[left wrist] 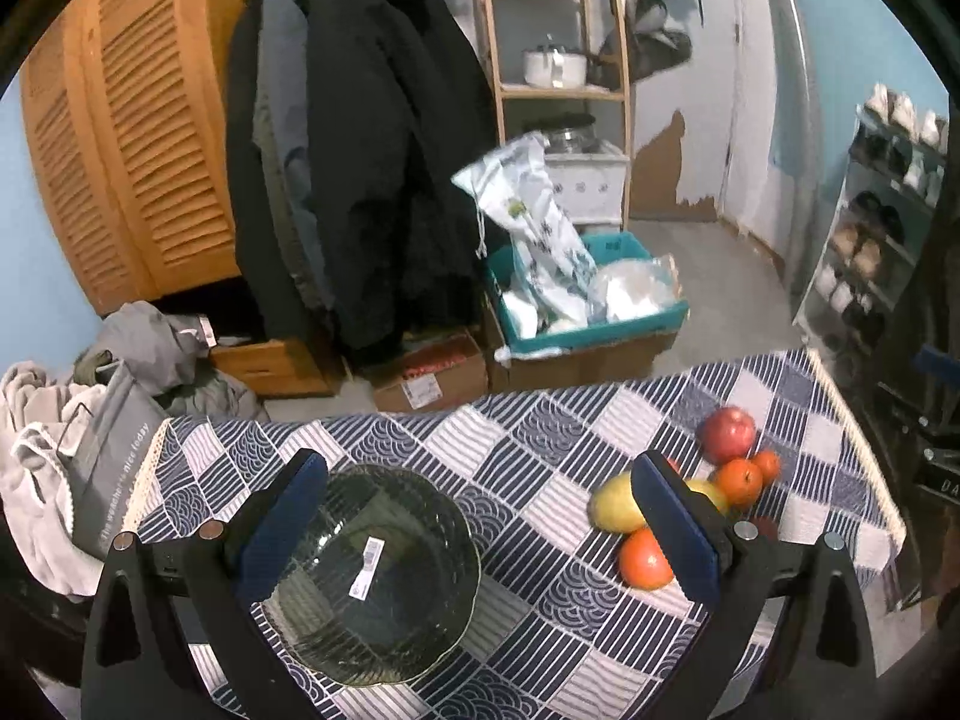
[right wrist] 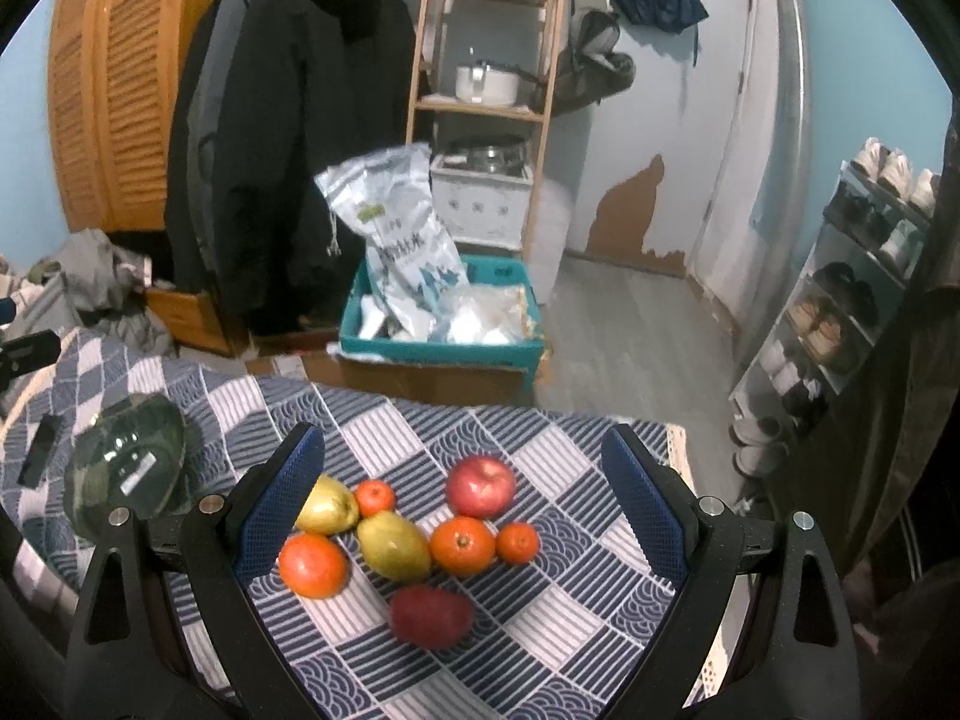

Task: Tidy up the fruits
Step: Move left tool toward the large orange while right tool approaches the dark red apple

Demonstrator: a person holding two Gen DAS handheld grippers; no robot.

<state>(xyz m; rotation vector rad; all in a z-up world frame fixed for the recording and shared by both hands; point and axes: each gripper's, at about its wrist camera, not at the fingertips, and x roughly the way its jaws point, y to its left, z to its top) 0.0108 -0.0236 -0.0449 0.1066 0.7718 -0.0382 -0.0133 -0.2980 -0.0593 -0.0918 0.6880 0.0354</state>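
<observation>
Hovering over the checked tablecloth (right wrist: pixel 540 630), right gripper (right wrist: pixel 462 510) spread wide above the fruit cluster; left gripper (left wrist: pixel 480 516) likewise wide, empty, near the glass bowl (left wrist: pixel 372 576). Red apple (right wrist: pixel 480 486): firm, smooth, likely rolls; grasp across its middle. Bowl fragile, slippery.

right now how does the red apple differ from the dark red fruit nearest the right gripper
The red apple is round, bright red with pale speckles, and sits at the far side of the pile. The dark red fruit is elongated, duller and darker, and lies alone at the near side. Both rest on the checked tablecloth, ungripped.
</observation>
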